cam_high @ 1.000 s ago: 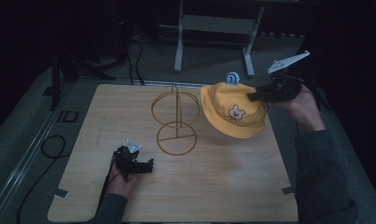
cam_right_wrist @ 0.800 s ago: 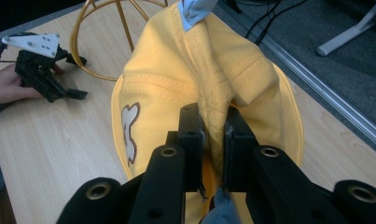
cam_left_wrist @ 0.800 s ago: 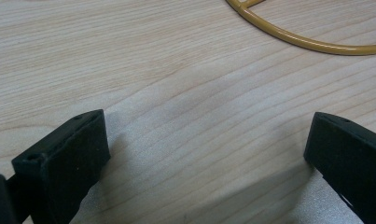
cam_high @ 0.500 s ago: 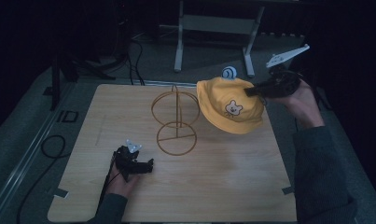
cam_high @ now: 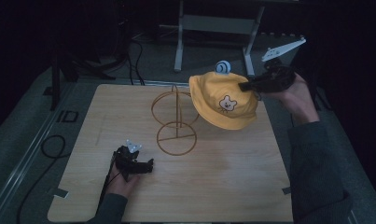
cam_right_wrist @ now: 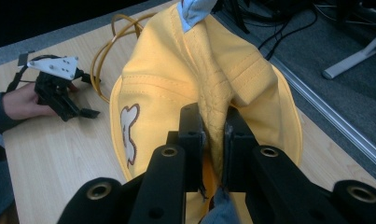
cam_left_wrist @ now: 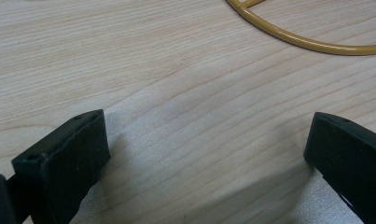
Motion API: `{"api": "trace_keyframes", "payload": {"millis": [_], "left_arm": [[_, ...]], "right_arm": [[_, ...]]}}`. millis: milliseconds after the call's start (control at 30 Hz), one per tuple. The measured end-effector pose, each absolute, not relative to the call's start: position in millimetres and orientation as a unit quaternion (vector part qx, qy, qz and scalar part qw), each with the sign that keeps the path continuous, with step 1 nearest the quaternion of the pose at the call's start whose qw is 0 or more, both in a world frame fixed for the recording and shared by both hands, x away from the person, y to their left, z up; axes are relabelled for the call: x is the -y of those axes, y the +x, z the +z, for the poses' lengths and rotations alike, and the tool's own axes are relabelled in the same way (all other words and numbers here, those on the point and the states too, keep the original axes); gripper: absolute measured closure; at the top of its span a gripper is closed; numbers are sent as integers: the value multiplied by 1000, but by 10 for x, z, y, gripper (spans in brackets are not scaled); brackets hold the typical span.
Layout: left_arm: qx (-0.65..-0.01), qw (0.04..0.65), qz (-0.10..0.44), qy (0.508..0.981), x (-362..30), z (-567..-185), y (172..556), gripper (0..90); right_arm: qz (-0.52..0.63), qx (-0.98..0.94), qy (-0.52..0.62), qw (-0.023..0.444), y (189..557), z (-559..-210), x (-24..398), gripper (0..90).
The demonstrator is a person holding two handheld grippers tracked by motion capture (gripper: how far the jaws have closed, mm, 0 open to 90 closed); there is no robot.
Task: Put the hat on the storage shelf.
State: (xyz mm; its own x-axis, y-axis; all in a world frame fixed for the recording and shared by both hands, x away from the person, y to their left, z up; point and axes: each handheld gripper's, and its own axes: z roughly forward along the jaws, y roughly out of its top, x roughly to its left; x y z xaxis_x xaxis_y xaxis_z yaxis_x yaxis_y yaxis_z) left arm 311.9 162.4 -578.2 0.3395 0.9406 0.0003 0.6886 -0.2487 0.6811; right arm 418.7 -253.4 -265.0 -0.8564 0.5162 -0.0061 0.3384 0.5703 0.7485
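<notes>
Yellow hat (cam_high: 223, 100): soft cotton with stitched seams. I see it lifted above the table (cam_high: 251, 186), just to the right of the wire stand (cam_high: 175, 122), with its brim overlapping the upper ring of the stand in the high view.
Containers: the hat is the only hollow thing here. From these angles I cannot look into it.
Wire stand: thin ochre metal, one flat ring lying on the table, one post and one upright ring. Nothing hangs on it.
Right gripper (cam_right_wrist: 212, 135): I hold it right of the stand, above the table's edge. Its jaws are pressed together on a fold of the hat's fabric, which is squeezed narrow between the pads.
Left gripper (cam_high: 150, 163): it rests on the table in front of the stand, a little to its left. Its jaws stand wide apart with only bare wood between them.
High view: it gives me the small bear face printed on the front of the hat, and a pale blue piece (cam_high: 221, 67) at the hat's top.
Right gripper view: it gives me the bunched fold in the jaws, the stitching of the brim and the pale blue piece at the top edge. I also see the other hand with its gripper far left, beside the stand.
Left gripper view: it gives me the wood grain and an arc of the stand's flat ring (cam_left_wrist: 297, 39).
</notes>
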Motion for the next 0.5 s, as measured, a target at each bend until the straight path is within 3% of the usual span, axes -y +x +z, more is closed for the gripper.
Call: {"api": "trace_keyframes", "payload": {"millis": [500], "left_arm": [[-534,300,211,762,-1624,-5783,3120,0]], "right_arm": [[399,-882,227,106,4283,-2555,2298,817]]}}
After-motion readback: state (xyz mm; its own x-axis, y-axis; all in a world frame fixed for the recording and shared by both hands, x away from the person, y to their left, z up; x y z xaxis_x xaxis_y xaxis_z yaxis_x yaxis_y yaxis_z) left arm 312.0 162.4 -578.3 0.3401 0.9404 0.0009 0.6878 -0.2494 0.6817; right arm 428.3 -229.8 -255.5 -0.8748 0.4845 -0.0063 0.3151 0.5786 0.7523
